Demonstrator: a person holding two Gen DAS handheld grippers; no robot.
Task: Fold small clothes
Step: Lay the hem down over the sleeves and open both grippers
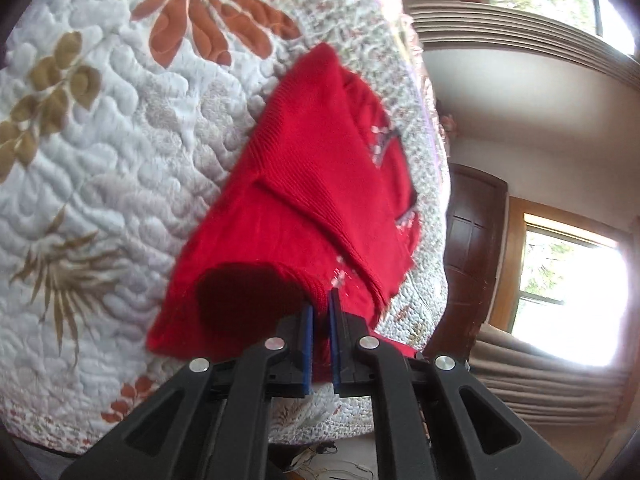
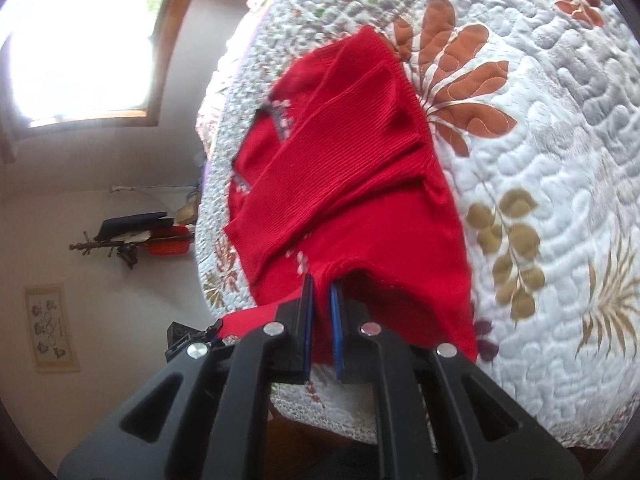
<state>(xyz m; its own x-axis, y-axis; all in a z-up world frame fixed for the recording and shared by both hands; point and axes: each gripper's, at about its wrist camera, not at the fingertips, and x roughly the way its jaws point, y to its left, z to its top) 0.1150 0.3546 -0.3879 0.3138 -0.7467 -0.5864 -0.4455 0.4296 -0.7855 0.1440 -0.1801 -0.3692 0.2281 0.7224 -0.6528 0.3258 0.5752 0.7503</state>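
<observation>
Sweater [image 1: 304,184], red ribbed knit, lies on a quilt [image 1: 100,168] that covers a bed; a sleeve is folded diagonally across the body, and a patterned grey-and-white trim shows near the collar. Its near hem is raised off the quilt, forming a shadowed pocket under the cloth.

Left gripper [image 1: 321,300]: black, with blue-padded fingers [image 1: 308,332], it points forward along the garment from the hem end. The fingers stand almost together, with red knit between them, pinching the hem edge.

Right gripper [image 2: 322,284]: the same build and the same pose, entering at the hem end of the sweater [image 2: 352,184]. Its fingers [image 2: 335,328] are likewise drawn close, clamped on a fold of the hem. In the right wrist view the left gripper [image 2: 192,338] shows partly at the lower left, next to the red cloth.

Quilt [image 2: 560,184]: white, stitched, printed with orange flowers and olive leaves. The sweater rests near the quilt's far edge.

Beyond the bed: a window [image 1: 568,292] and a dark door [image 1: 472,240] in the left wrist view; a window [image 2: 80,48] in the right wrist view.
</observation>
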